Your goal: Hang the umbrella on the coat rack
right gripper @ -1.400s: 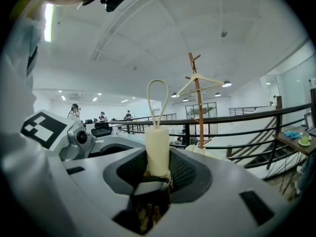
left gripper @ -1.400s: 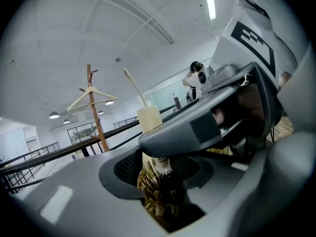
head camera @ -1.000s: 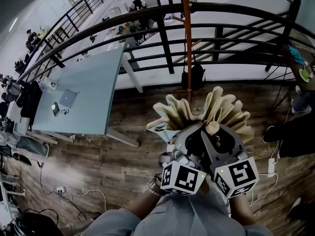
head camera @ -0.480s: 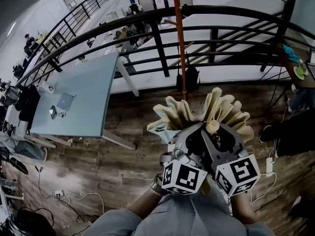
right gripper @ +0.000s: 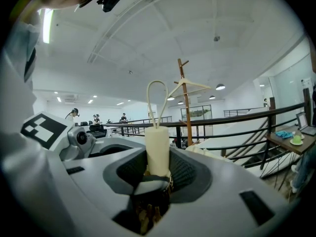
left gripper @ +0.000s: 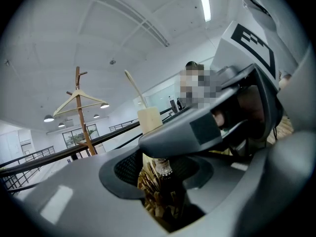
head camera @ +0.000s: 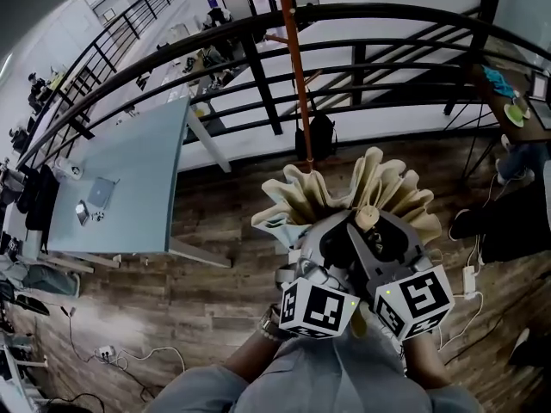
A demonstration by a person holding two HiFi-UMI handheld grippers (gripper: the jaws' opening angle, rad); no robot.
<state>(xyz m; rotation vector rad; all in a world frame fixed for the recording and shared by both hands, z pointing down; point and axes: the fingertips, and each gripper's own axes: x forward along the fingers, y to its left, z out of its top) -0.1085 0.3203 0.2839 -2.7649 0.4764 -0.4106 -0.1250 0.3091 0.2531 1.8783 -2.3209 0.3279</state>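
One black railing (head camera: 387, 14) curves past one grey-blue table (head camera: 129, 179). One orange coat rack (head camera: 291, 58) stands at the railing, ahead of one folded beige umbrella (head camera: 387, 188). Two tongs clench it: the right gripper (right gripper: 157, 168) on its cream handle, the left gripper (left gripper: 165, 174) on its dark stem.

Wood plank floor (head camera: 172, 291) running below a black metal railing (head camera: 387, 20). Pale blue desk (head camera: 138, 170) standing left, carrying a laptop (head camera: 101, 194). Cables (head camera: 112, 351) trailing across the floor. Strip light (left gripper: 202, 1) glowing on white ceiling (right gripper: 197, 28).
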